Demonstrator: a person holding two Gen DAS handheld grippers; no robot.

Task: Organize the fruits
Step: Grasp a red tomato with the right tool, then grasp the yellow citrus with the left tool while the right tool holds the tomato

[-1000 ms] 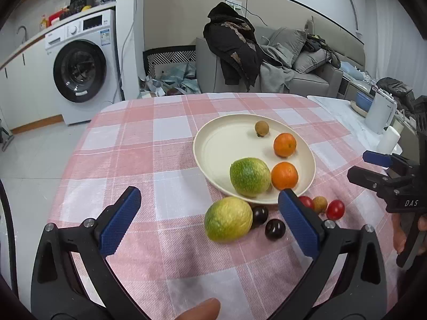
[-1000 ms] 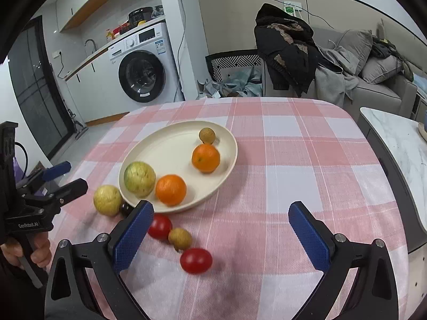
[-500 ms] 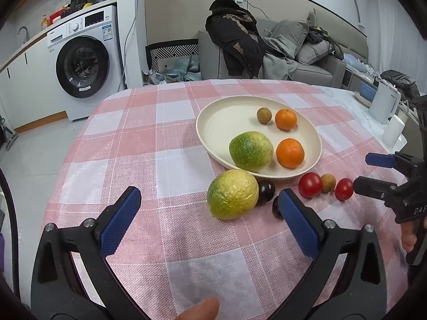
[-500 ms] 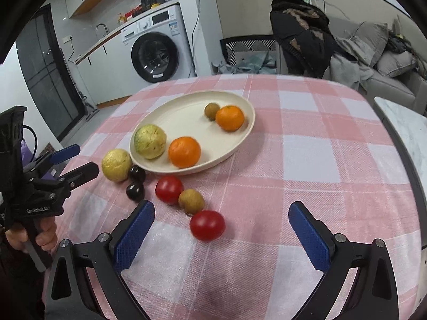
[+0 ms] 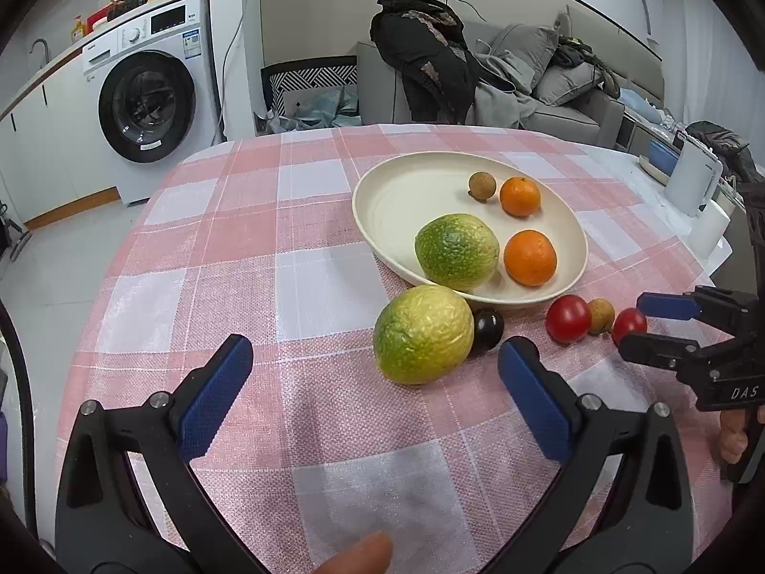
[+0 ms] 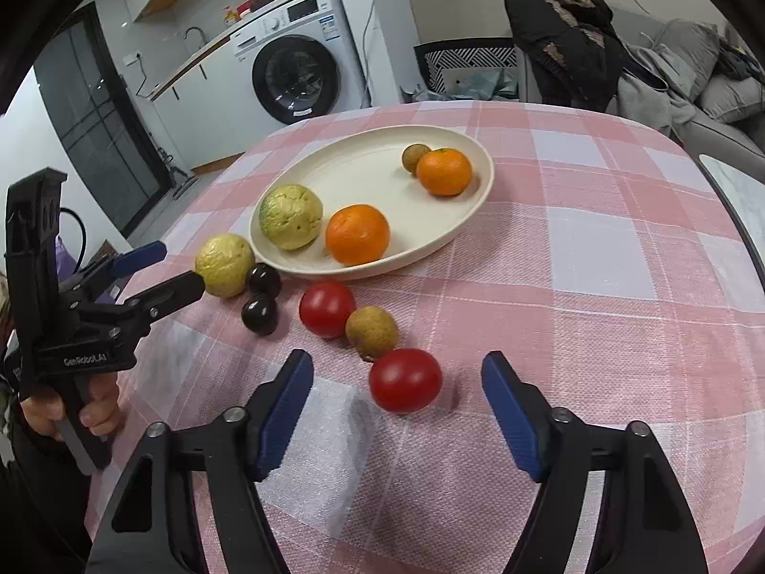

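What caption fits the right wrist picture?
Open right tongs approach a red tomato near the fruit plate.

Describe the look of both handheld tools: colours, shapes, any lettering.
Both are black plastic frames with two splayed fingers faced in blue rubbery pads and silver screws at the joints. The left tool, seen from the right wrist view, has a pistol-style handle and white lettering "GenRobot.AI". The right tool shows white letters "DAS". Bare fingers grip the handles; no sleeves visible.
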